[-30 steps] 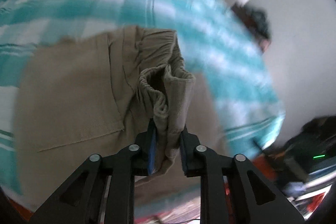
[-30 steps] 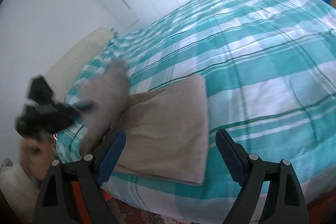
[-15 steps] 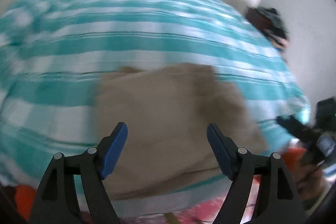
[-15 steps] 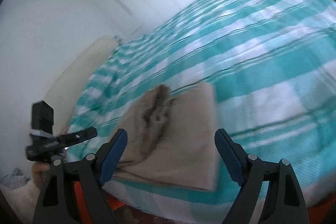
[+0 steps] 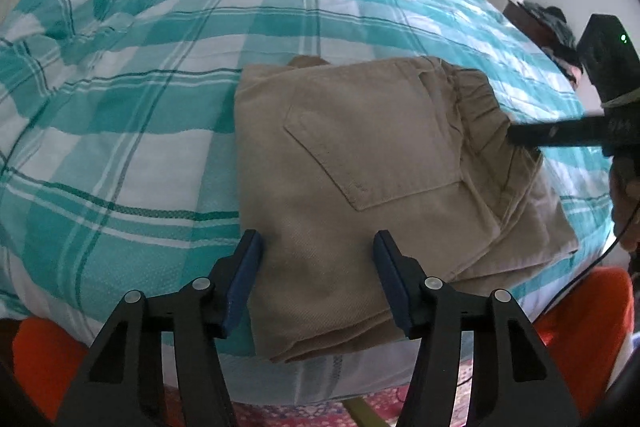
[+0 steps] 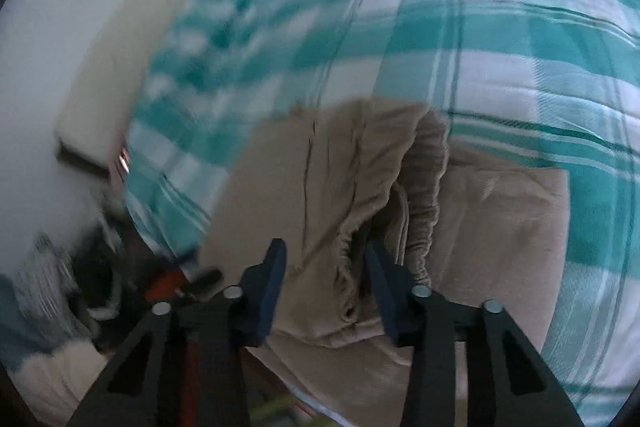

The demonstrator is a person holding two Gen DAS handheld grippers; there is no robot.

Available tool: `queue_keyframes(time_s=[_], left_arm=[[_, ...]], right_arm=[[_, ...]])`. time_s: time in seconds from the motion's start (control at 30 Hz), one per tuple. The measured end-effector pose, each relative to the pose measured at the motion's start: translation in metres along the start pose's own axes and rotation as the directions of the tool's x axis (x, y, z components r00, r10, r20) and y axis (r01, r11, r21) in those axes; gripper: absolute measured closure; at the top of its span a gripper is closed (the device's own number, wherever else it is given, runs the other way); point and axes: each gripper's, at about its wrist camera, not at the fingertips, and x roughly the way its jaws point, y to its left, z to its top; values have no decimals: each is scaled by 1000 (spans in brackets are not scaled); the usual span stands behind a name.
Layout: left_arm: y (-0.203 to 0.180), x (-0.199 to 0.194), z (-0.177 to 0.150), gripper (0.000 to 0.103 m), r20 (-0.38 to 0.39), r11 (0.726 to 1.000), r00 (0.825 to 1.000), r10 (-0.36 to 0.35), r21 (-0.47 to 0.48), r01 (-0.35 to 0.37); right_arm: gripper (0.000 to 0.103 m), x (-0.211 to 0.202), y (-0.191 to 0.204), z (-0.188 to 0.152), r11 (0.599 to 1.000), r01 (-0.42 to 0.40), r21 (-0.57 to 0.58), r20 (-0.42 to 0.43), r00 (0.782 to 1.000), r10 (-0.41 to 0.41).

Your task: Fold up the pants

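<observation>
Nearest the pants (image 5: 360,187), the left gripper (image 5: 316,279) is held with its fingers apart over the folded near edge, nothing being gripped. The pants are laid folded at the near edge of the bed (image 5: 160,67). At the gathered waistband (image 6: 404,211), the right gripper (image 6: 324,287) is seen spread, one finger tucked into the opening. A snag there could be caused by withdrawal, and the top layer could be dragged open.

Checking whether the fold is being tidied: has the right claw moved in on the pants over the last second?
Yes. The right claw has closed in on the pants; its open fingers now straddle the gathered waistband instead of hanging back off the bed's edge.
</observation>
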Motion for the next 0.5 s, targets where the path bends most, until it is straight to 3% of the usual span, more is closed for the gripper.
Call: queue_keyframes(time_s=[0.07,0.13,0.17,0.27,0.33,0.43,0.5], left_arm=[[3,2,0,44,-1,1000,1000,-9,-12,9],[4,-3,0,45,3,1000,1000,-11,-20,11],[3,-9,1,46,20,999,999,-27,-24,27],[-6,-27,4,45,82,997,994,-77,8,77],[-13,-18,3,45,53,996,995,-87,33,85],[-21,5,-3,47,-8,997,998,-55,53,55],[-23,12,-8,47,-18,997,999,-32,67,34]], right_arm=[[73,13,12,-1,995,53,-85,-54,997,-57],[96,22,23,-2,974,146,-170,-68,985,-160],[96,23,30,-2,958,192,-212,-65,975,-210],[96,-2,38,-5,940,226,-255,11,973,-231],[96,-19,24,-7,951,216,-222,51,976,-210],[96,-11,-14,-13,965,230,-122,13,973,-230],[95,-7,-25,-16,977,193,-87,5,981,-194]])
